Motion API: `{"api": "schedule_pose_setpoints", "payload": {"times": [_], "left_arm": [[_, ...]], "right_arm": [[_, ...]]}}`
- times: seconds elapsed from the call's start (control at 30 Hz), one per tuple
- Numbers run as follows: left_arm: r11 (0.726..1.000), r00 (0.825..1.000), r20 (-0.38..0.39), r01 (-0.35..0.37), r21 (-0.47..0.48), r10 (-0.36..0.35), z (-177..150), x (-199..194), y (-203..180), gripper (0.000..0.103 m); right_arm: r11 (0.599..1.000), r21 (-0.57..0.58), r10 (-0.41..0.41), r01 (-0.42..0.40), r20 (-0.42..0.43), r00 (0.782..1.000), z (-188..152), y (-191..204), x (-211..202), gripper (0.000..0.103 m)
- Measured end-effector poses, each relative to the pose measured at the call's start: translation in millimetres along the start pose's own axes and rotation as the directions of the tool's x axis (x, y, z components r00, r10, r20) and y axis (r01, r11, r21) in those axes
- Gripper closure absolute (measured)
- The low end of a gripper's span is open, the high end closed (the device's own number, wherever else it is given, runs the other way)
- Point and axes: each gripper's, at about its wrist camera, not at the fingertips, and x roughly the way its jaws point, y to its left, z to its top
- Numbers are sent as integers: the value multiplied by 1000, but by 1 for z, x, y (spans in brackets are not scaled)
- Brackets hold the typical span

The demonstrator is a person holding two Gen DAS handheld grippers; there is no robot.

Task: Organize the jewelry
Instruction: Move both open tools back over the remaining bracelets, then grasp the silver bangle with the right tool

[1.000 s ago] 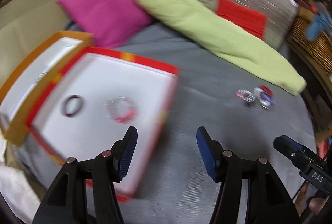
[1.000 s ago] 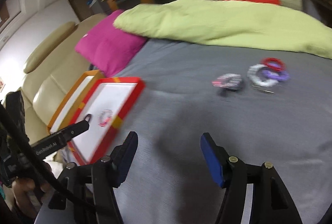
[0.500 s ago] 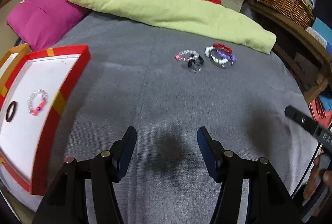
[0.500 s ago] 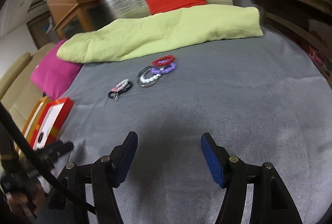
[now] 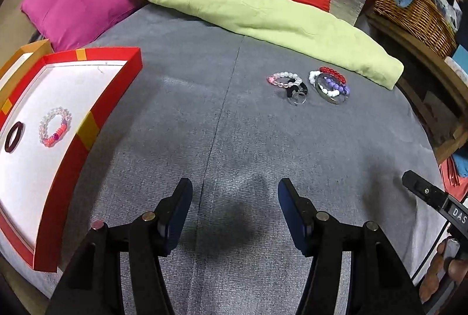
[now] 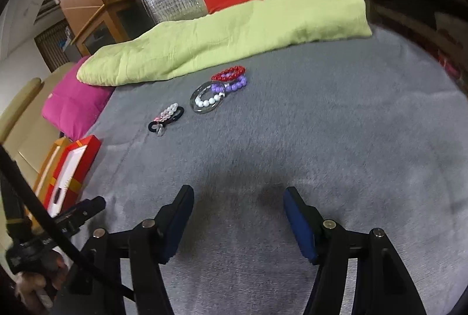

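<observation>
Fingers, left gripper (image 5: 235, 214): blue pads parted about halfway, nothing between them; they hang over bare grey cover (image 5: 234, 139).
Fingers, right gripper (image 6: 238, 220): jaws closing a little, still clearly apart, nothing between them.
Landmark: red tray (image 5: 87, 125), at the left edge of the grey cover.
Already in red tray: dark ring (image 5: 14, 137) and pink-and-clear bead bracelet (image 5: 55, 126), side by side, apart.
Loose pile (image 6: 218, 88): well to the right of the red tray, near the green quilt (image 5: 248, 8); red, purple and white bead bracelets overlap a clear bangle (image 6: 206, 98).
Smaller cluster (image 6: 166, 117): between pile and red tray; clear-pink beads over a black band.
Handling, judged: light; beads round, slippery, strung loosely, so they sag; bangle stiff, possibly brittle.
Hold: pinch across one strand at an outer, unoverlapped arc.
</observation>
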Motion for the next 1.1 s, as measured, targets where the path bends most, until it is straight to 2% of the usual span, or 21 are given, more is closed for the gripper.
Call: {"api": "schedule_pose_setpoints", "payload": {"times": [0.13,0.23,0.3,0.4,0.43,0.73,0.83,0.93,1.0,1.1], "left_arm": [[1000,1000,0,7,4,-7,0,0,-1,41],[1000,1000,4,3,16,-3,0,-1,-3,41],[1000,1000,18,-4,23,4,0,-4,-4,41],[1000,1000,26,-1,15,0,2,-5,-2,41],[1000,1000,26,-1,13,0,2,-5,-1,41],[999,999,22,28,-25,-28,6,-3,6,41],[999,999,12,32,-35,-32,6,-1,7,41],[999,999,16,33,-31,-32,6,-1,7,41],[999,1000,14,27,-25,-27,6,0,6,41],[1000,1000,20,19,-17,-19,5,-1,4,41]], "right_arm": [[998,52,39,-37,-42,998,11,1,7,45],[997,64,48,-44,-71,996,28,9,23,53],[996,75,52,-45,-88,995,42,14,36,53],[997,72,22,-14,-108,994,63,21,59,56],[996,83,24,-14,-118,993,71,22,68,62],[994,67,-79,90,-150,985,114,33,119,69],[989,54,-129,141,-181,975,118,36,134,80],[986,43,-148,159,-188,971,122,37,140,95],[987,38,-144,154,-188,971,123,36,138,99],[989,31,-139,145,-162,977,121,27,126,100]]}}
